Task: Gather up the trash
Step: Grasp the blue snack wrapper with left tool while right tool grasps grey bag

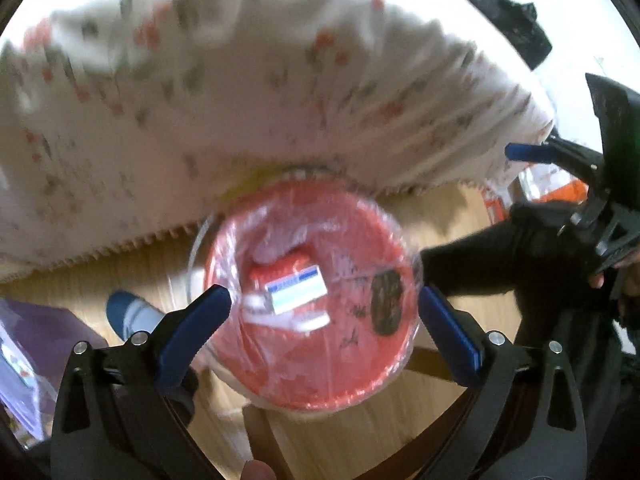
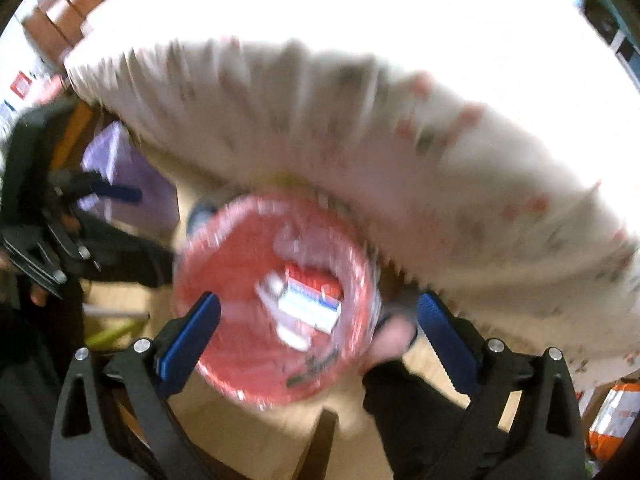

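Note:
A red trash bin (image 1: 308, 300) lined with clear plastic stands on the wooden floor below the table edge. Inside lie a red-white-blue wrapper (image 1: 298, 290) and a dark scrap (image 1: 386, 304). My left gripper (image 1: 326, 314) hangs open above the bin, empty. In the right wrist view the bin (image 2: 276, 300) with the wrapper (image 2: 310, 306) sits below my right gripper (image 2: 318, 316), which is open and empty. Each gripper also shows in the other's view: the right one (image 1: 524, 152) and the left one (image 2: 120, 192). Both views are blurred.
A table draped in a white flowered cloth (image 1: 240, 92) with a fringed edge overhangs the bin (image 2: 360, 128). A purple box (image 1: 36, 344) and my blue shoe (image 1: 128, 312) are at left. An orange bag (image 2: 612, 412) lies at right. A dark wooden chair frame (image 1: 264, 436) stands below.

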{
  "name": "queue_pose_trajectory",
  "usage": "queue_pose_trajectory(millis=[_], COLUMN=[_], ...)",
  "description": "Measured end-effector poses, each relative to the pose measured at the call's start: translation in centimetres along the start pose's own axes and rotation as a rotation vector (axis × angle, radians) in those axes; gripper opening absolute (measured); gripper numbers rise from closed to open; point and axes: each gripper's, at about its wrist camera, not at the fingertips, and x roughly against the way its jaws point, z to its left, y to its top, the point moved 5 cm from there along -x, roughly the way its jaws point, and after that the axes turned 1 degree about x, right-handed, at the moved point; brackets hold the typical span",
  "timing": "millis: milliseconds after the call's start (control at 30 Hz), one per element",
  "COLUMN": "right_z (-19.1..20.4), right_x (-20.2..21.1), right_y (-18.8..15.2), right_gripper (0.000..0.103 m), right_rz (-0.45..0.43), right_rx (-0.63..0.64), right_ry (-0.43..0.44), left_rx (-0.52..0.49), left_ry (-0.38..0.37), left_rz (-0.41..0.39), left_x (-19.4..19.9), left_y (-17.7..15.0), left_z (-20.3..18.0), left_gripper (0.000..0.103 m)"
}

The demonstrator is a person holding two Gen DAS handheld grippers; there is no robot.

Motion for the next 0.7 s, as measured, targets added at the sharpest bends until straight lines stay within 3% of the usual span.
queue_pose_trajectory(millis=[267, 400, 700], right_z=[-3.0, -4.5, -7.3], right_x=[7.2, 8.5, 9.3], right_y=[7.9, 11.5, 19.4], right_gripper=[0.098, 0.098, 0.098], right_rz=[-0.242, -0.304, -0.447], right_rx=[-0.041, -0.038, 0.002], right_ry=[-0.007, -0.033, -0.065], left_rx=[-0.010, -0.050, -0.048], left_ry=[0.009, 0.084, 0.259], left_rz=[-0.176, -0.278, -0.409], left_x=[7.2, 10.7, 13.6], left_y=[7.4, 12.7, 24.1], left_z=[0.3, 1.0, 5.1], left_gripper=[0.097, 0.097, 0.097])
